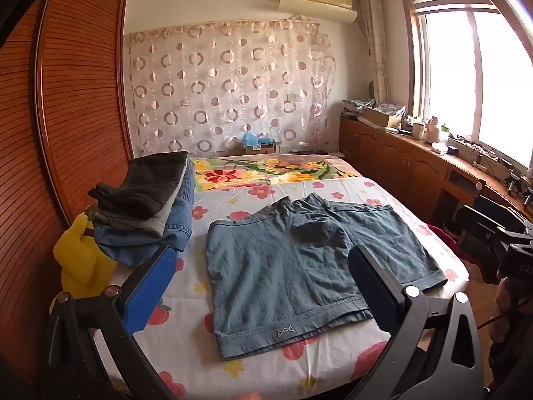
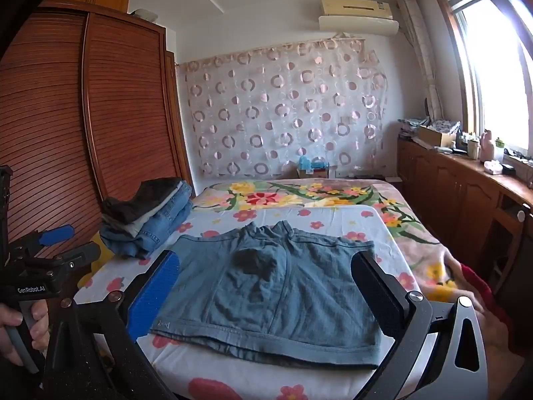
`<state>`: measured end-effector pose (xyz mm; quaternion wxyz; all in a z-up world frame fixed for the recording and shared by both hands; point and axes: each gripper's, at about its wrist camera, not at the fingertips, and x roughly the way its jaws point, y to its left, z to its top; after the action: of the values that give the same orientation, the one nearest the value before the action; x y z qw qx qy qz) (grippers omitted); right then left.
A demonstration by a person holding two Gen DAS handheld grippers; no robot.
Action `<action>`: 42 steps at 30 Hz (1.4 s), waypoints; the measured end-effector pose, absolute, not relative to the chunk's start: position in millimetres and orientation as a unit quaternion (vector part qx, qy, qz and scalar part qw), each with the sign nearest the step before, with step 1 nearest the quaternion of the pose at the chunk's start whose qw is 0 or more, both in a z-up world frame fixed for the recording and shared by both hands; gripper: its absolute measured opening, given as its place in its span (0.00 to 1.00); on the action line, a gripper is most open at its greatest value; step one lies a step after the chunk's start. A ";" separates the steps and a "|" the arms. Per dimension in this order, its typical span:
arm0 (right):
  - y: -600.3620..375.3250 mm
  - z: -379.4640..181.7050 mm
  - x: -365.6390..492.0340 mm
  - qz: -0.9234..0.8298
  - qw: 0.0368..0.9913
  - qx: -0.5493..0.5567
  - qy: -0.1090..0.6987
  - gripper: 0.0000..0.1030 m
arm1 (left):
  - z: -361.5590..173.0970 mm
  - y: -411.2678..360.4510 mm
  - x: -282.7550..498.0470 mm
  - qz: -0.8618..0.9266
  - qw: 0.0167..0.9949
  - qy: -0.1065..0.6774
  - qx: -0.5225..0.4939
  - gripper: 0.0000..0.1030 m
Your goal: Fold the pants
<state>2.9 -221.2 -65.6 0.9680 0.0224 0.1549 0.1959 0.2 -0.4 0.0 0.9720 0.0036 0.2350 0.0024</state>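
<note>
A pair of blue-grey denim shorts (image 1: 293, 266) lies spread flat on the flowered sheet, hems toward me and waistband toward the far wall; it also shows in the right wrist view (image 2: 266, 293). My left gripper (image 1: 263, 286) is open and empty, held above the near edge of the shorts. My right gripper (image 2: 266, 296) is open and empty, hovering above the near hem. The left gripper also shows at the left of the right wrist view (image 2: 63, 246). A hand holds its handle.
A stack of folded jeans and dark clothes (image 1: 146, 210) sits at the bed's left edge beside a yellow plush toy (image 1: 80, 256). A wooden wardrobe (image 1: 66, 100) runs along the left. Low cabinets (image 1: 416, 166) with clutter line the right wall under the window.
</note>
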 end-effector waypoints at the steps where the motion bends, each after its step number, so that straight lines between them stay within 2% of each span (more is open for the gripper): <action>1: -221.3 -65.7 2.9 0.196 0.968 0.023 0.154 1.00 | 0.0 -0.3 0.2 0.002 0.972 0.234 0.002 1.00; 42: -219.5 -67.2 3.3 0.195 0.967 0.023 0.164 1.00 | 1.1 0.9 0.1 0.005 0.974 0.229 0.004 1.00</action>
<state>3.3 -219.5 -67.2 0.9667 0.0230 0.1641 0.1952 0.1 0.9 1.1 0.9735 0.0040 0.2286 0.0045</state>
